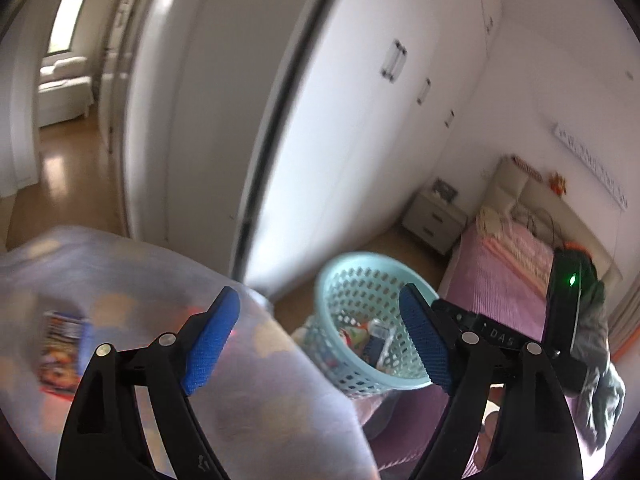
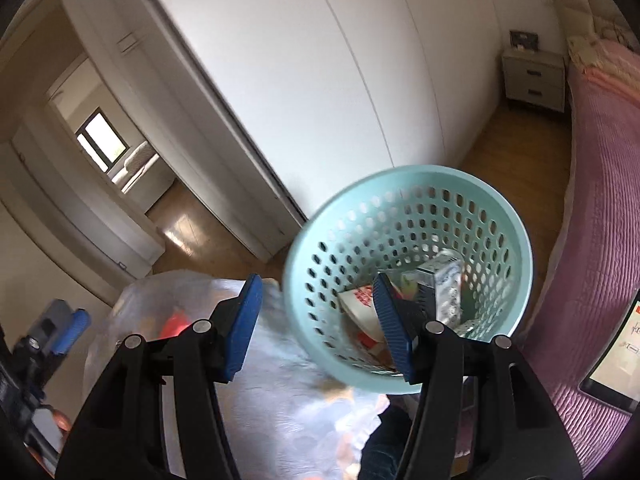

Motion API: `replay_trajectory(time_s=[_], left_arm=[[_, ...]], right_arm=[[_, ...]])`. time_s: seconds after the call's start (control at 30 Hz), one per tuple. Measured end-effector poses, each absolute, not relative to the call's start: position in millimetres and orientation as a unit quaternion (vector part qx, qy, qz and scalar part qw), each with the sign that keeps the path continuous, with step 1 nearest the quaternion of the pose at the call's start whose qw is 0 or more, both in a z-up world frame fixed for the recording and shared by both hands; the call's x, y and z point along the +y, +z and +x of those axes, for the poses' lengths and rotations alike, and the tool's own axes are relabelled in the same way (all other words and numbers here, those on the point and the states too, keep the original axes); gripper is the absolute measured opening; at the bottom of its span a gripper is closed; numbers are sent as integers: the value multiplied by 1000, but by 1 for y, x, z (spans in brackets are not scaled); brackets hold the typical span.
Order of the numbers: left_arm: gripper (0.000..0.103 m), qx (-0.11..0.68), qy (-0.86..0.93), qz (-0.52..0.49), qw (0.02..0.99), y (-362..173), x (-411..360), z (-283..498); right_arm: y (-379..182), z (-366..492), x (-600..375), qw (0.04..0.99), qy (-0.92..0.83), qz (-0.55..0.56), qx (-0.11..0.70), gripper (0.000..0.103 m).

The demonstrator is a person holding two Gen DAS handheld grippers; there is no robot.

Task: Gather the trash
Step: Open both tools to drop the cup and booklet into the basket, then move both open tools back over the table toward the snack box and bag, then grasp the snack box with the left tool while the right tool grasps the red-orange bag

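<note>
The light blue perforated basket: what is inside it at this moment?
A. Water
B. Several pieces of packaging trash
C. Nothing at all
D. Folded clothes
B: the right wrist view shows cartons and wrappers lying at the bottom of the basket.

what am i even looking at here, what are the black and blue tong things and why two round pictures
Those are two hand-held claws a person carries, one per hand, each with a fisheye camera looking along its fingers. One picture is from the left claw, the other from the right claw. Both stand open, gripping nothing. Ahead are a mint perforated wastebasket with cartons and wrappers inside, and a translucent plastic bag already holding some trash. Around them: white wardrobe doors, a pink bed, a nightstand.
</note>
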State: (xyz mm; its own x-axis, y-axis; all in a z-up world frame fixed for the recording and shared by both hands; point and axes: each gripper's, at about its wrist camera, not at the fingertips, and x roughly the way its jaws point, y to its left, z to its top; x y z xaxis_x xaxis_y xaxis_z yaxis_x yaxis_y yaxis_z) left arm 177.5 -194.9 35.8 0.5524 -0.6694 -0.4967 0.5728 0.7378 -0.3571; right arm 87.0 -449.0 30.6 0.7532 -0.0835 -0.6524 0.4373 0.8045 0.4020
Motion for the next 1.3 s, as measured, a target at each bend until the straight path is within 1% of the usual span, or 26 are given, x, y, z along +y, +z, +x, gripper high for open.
replay_trajectory(time_s=[0.07,0.13,0.23,0.4,0.47,0.5,0.67,0.8,0.87,0.93,1.13,1.3], left_arm=[[80,302,-340,-86,886,44,-172,178],[83,287,-322,-97,897,53,-144,180],[83,273,-295,-109,909,61,-109,184],[83,285,-253,-124,916,51,-64,193],[86,298,-239,-116,917,43,-53,197],[88,307,-232,-109,916,36,-49,200],[88,351,-189,-69,914,-7,-42,215],[88,376,-176,-49,908,-37,-43,227],[88,383,-173,-47,906,-45,-44,229],[88,385,-171,-44,906,-51,-43,230],[88,409,-162,-37,897,-71,-42,234],[88,405,-153,-15,901,-72,-41,231]], right_arm=[[34,91,-438,898,-136,272,318,54],[37,95,-424,902,-128,264,317,54],[40,104,-401,906,-112,251,321,54],[37,120,-366,909,-87,235,333,54],[34,128,-352,910,-75,226,340,54],[32,130,-349,910,-72,222,342,54],[29,144,-324,916,-51,202,343,54],[27,153,-299,927,-42,173,330,54],[22,156,-287,933,-40,154,324,56],[17,161,-279,932,-40,147,328,66],[-9,191,-265,913,-32,163,373,67],[-29,212,-257,898,-33,186,397,67]])
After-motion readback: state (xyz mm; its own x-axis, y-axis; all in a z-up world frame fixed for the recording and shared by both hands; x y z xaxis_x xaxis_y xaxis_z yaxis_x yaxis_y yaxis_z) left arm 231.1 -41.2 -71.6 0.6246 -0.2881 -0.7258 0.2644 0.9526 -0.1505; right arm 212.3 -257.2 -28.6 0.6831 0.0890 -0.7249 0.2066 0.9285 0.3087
